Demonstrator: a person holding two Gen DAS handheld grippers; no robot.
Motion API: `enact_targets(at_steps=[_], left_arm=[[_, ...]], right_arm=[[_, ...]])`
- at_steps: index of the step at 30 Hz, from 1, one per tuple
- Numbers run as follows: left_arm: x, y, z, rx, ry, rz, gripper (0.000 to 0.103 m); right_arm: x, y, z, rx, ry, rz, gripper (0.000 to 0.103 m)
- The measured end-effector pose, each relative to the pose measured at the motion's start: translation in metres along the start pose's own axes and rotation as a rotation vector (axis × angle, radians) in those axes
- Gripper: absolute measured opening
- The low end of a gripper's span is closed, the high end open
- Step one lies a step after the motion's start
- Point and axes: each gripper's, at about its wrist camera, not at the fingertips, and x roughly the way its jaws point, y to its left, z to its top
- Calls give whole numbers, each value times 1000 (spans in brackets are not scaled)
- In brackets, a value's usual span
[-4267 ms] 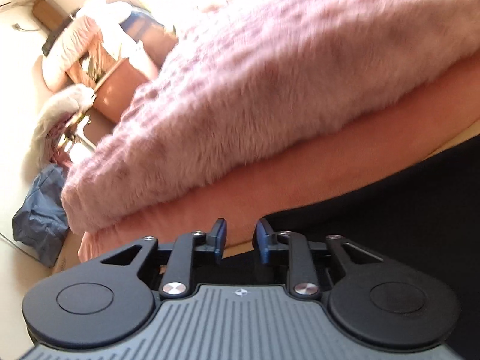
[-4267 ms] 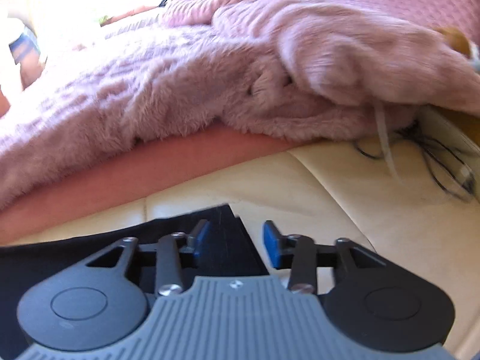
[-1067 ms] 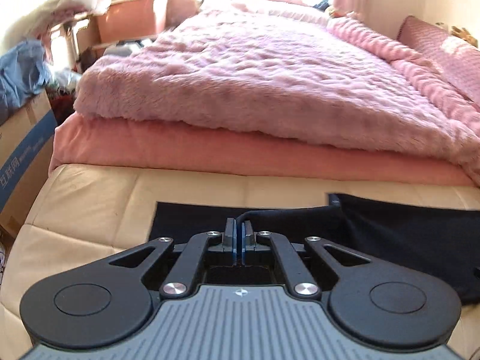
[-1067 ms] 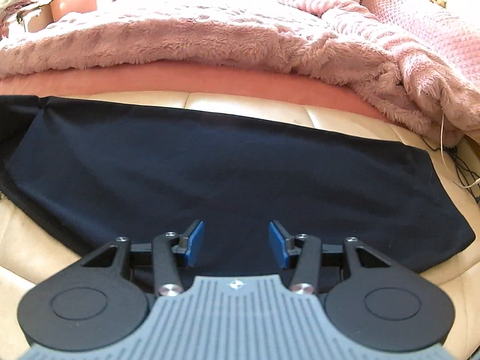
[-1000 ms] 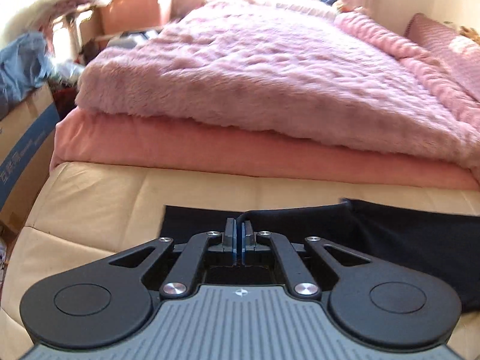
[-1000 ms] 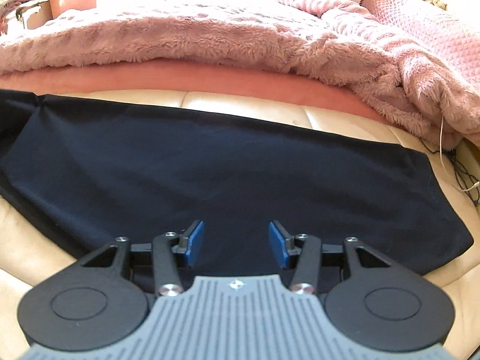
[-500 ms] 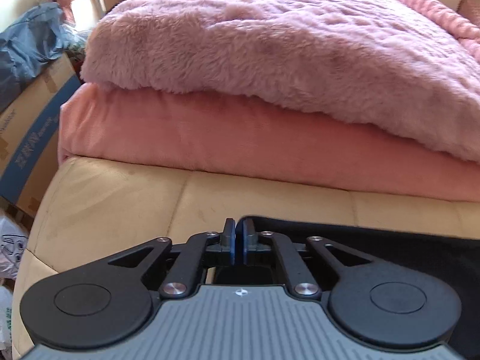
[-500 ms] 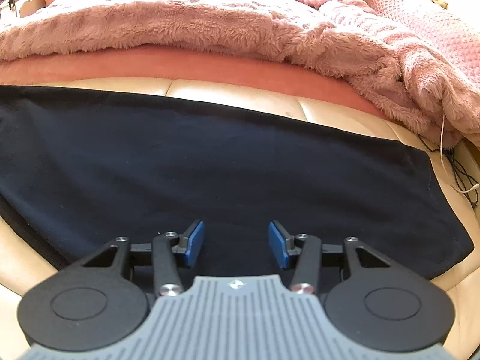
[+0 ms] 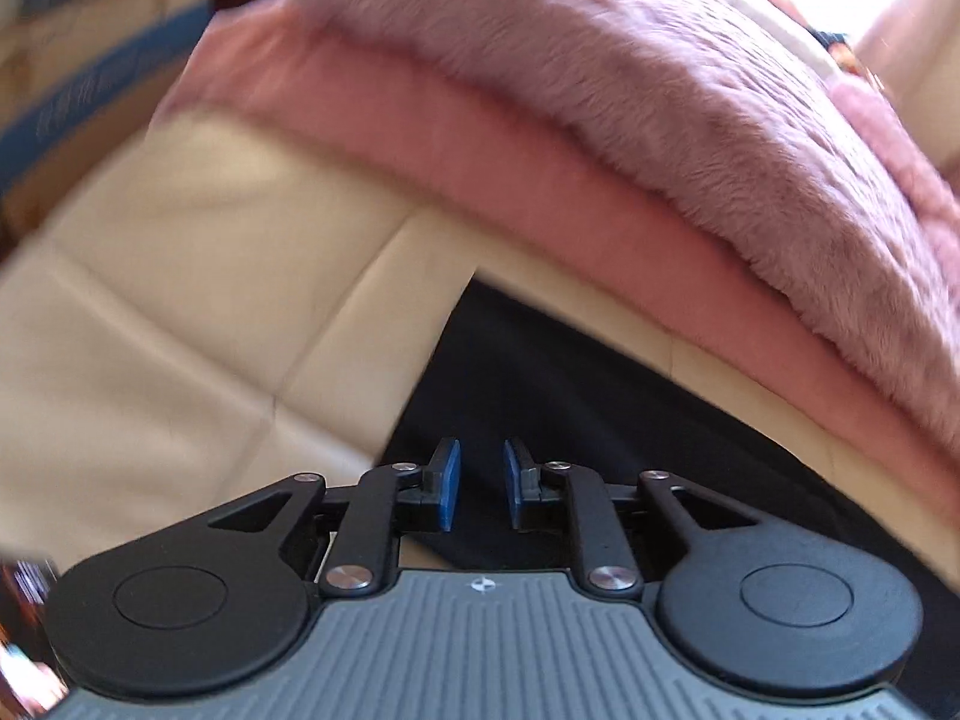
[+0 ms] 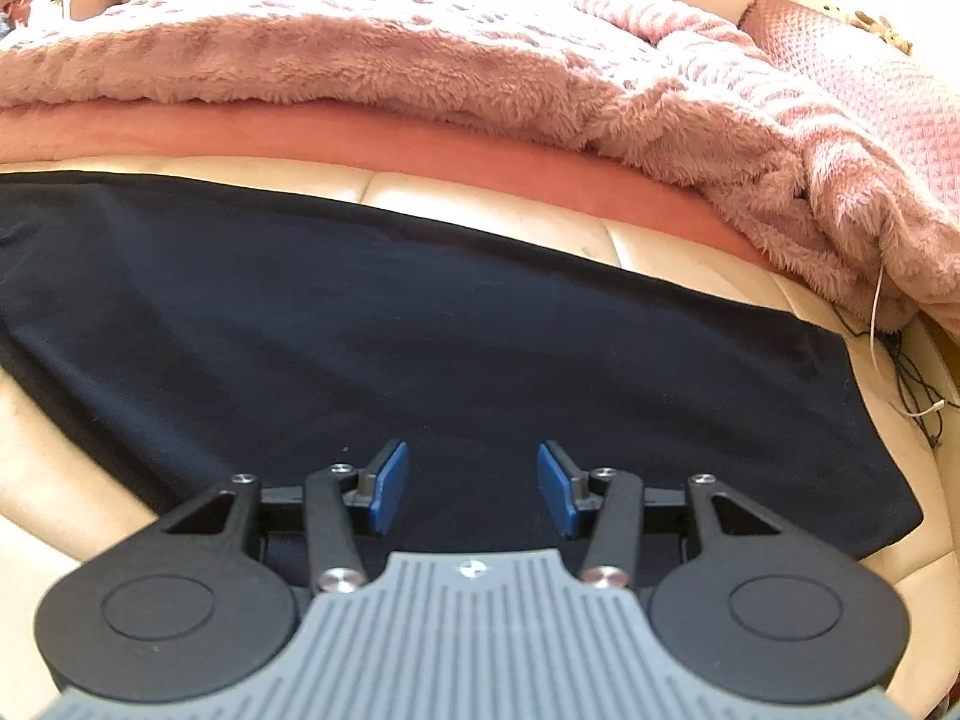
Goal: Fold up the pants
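Observation:
The black pants [image 10: 450, 324] lie flat, folded lengthwise, across the cream cushioned bench [image 10: 48, 450]. In the left wrist view their left end [image 9: 540, 384] lies just ahead of my left gripper [image 9: 478, 483], which is open a little and empty above the cloth's corner. My right gripper [image 10: 468, 489] is open wide and empty, hovering over the pants' near edge toward their right part.
A fluffy pink blanket [image 10: 420, 60] on a salmon sheet [image 9: 480, 168] lies behind the bench. A cardboard box [image 9: 90, 78] stands at far left. Thin cables [image 10: 900, 360] lie at the bench's right end.
My left gripper opened and let go of the pants' end, which now lies flat on the bench. The view has tilted. My right gripper stays open and has barely moved.

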Motion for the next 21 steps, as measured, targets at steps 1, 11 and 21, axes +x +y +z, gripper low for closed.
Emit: enact_targets(at_steps=[1,11,21], left_arm=[[4,7,-4,-53,-1,-17,21],[19,16,-7,-236,-70,-21,22],[19,13,-9,-195,-103,28,0]], right_arm=[[-3,1,-1,-8,0,4,45],[-39,-11,-26,-79,49,-30,45],[-48,11,-42,-276,81,-19,43]])
